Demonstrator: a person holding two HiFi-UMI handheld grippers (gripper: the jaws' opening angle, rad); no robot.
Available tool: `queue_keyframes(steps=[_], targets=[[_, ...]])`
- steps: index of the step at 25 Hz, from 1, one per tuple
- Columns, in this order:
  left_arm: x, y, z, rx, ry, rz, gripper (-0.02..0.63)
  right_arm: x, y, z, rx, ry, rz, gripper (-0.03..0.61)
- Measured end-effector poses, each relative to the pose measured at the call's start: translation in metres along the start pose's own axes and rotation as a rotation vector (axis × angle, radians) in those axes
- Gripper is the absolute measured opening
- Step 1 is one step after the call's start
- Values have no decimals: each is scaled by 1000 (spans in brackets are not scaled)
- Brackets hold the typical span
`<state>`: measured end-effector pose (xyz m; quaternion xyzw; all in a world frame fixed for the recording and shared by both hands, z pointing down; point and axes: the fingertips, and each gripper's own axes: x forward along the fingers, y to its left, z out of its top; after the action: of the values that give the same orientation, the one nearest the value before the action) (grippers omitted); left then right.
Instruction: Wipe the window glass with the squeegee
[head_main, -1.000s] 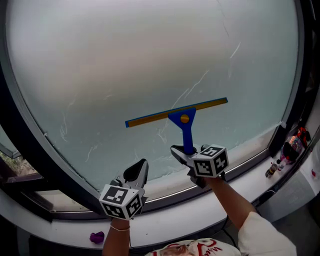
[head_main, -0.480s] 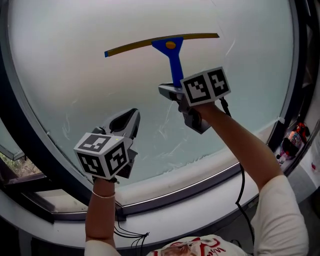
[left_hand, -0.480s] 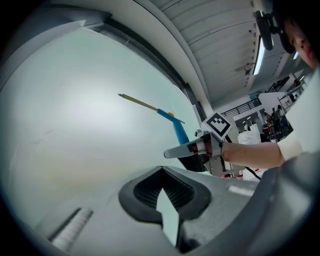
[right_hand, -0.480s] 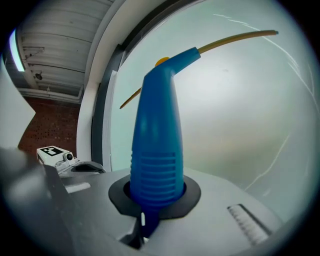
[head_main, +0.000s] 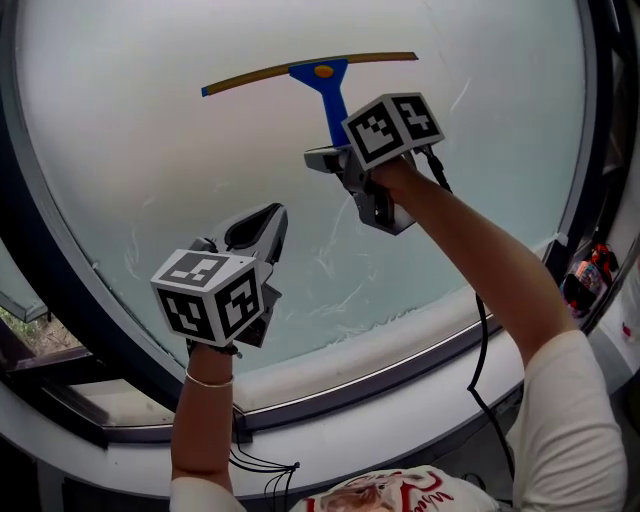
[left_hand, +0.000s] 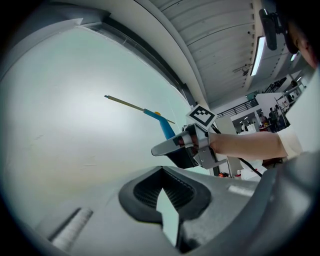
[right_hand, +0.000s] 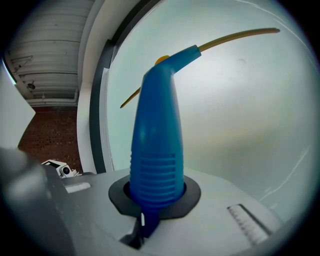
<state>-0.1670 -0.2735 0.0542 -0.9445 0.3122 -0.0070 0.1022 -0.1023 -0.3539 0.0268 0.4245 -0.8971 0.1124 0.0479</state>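
Note:
The squeegee (head_main: 327, 88) has a blue handle and a thin yellow blade, which lies against the upper part of the frosted window glass (head_main: 180, 140), tilted slightly down to the left. My right gripper (head_main: 335, 155) is shut on the lower end of the handle (right_hand: 157, 140), just below the blade, at arm's length. My left gripper (head_main: 265, 222) hangs lower and to the left in front of the glass, shut with nothing in it. From the left gripper view the squeegee (left_hand: 162, 125) and the right gripper (left_hand: 170, 149) show up and to the right.
A dark curved frame (head_main: 60, 290) rims the glass, with a white sill (head_main: 400, 420) below it. Streaks mark the lower glass (head_main: 340, 290). Small bottles (head_main: 585, 285) stand at the sill's right end. A cable (head_main: 480, 360) hangs under the right arm.
The right gripper has carried the squeegee from the lower middle of the glass up to its top. The left gripper has also risen and come closer to the camera.

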Motion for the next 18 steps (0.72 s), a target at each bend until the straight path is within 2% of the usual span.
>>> queue_keyframes(steps=[9,18], targets=[[-7,-12,-19,-20,-13,-40,0,16,-2,-15,33,54,7,29],[-7,-16,-52,-91,11,-67,0,19,-12,-34,15,91,6,29]])
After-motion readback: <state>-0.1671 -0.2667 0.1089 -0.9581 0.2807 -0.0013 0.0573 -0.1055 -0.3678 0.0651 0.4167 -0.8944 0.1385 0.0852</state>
